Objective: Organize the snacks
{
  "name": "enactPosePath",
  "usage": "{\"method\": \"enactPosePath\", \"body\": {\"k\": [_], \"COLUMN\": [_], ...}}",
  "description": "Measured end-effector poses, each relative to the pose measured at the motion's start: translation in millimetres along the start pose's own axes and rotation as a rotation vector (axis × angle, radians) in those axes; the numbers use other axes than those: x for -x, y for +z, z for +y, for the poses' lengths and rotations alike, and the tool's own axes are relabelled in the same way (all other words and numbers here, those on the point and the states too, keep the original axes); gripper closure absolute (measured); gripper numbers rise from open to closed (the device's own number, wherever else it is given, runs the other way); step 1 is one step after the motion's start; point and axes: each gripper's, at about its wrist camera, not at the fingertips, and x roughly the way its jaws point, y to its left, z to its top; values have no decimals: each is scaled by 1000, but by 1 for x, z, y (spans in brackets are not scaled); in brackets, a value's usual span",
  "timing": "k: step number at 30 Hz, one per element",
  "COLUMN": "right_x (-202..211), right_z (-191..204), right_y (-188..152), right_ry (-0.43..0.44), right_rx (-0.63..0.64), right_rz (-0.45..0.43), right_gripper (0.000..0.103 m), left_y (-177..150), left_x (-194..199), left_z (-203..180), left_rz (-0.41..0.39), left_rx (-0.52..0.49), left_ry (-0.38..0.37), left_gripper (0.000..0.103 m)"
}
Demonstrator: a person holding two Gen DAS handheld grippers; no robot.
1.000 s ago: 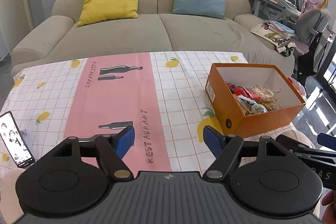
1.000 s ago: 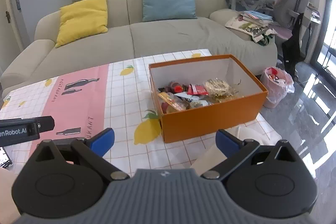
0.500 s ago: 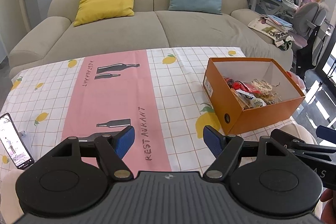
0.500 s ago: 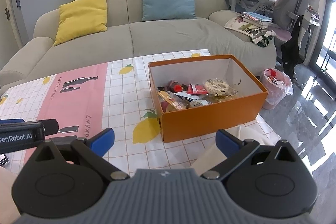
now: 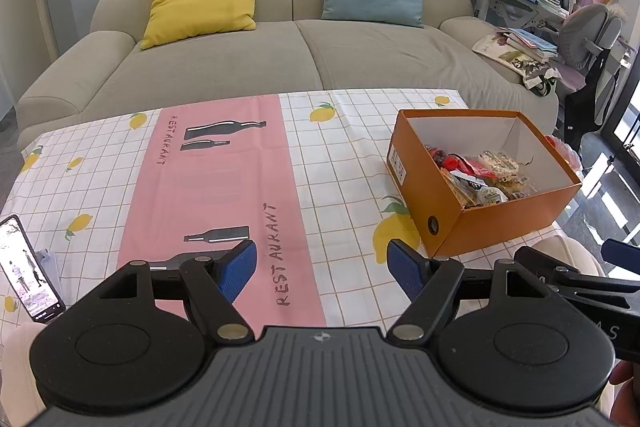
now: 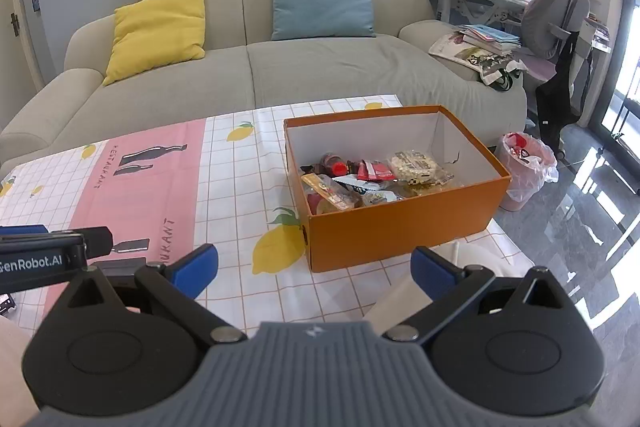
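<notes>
On the table, right side: orange box [image 6: 400, 227] on the tablecloth [image 5: 224, 187], open top up.
Contents: snack packets [image 6: 376, 179] heaped loose at the near end; far end bare, probably room for sorting.
Long axis: runs away from both grippers, toward the sofa [image 5: 280, 59].
Left gripper [image 5: 322, 269]: jaws wide apart, empty, above the pink stripe.
Right gripper [image 6: 314, 267]: spread, empty, facing the box.

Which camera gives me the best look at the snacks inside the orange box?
The right wrist view: the orange box sits near centre and the snacks show plainly. In the left wrist view the box sits off to the right, its near wall hiding some snacks.
</notes>
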Motion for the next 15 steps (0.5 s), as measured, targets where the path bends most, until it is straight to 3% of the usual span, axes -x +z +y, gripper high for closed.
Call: {"method": "enactPosePath", "body": {"k": [15], "right_x": [0], "right_z": [1], "right_y": [0], "right_ry": [0], "right_rx": [0], "right_rz": [0], "right_gripper": [3], "left_y": [0], "left_x": [1], "left_z": [0], "left_rz": [0], "left_rx": [-1], "left_ry": [1], "left_gripper": [16]}}
